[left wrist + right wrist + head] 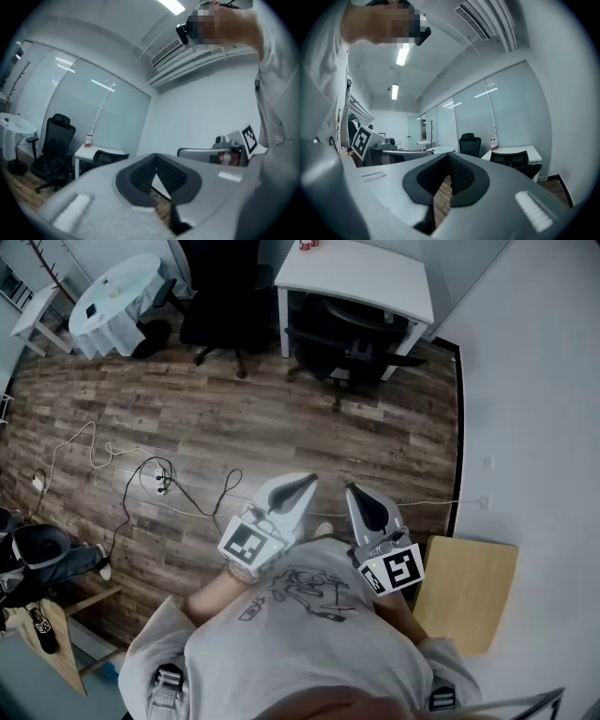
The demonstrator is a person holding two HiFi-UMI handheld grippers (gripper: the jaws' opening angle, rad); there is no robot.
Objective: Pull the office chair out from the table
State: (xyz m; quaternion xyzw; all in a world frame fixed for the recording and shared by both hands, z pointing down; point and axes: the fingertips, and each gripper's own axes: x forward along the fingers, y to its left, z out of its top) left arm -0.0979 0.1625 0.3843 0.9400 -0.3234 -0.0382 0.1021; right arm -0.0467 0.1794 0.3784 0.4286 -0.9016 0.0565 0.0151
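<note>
Close at the chest, left gripper (pixel 302 484) and right gripper (pixel 356 493) sit side by side, jaws closed together and empty; office chair (pixel 349 341) well apart ahead, across wood floor (pixel 234 418), tucked under white table (pixel 375 277).

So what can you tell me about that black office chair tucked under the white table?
The office chair is black, with a curved backrest, two armrests and a base whose legs spread over the wood floor. It stands upright, pushed in under the white table, with its backrest facing the room and its seat mostly hidden beneath the tabletop. It is too dark to tell the material. Nothing grips it, and only the floor visibly touches it.
</note>
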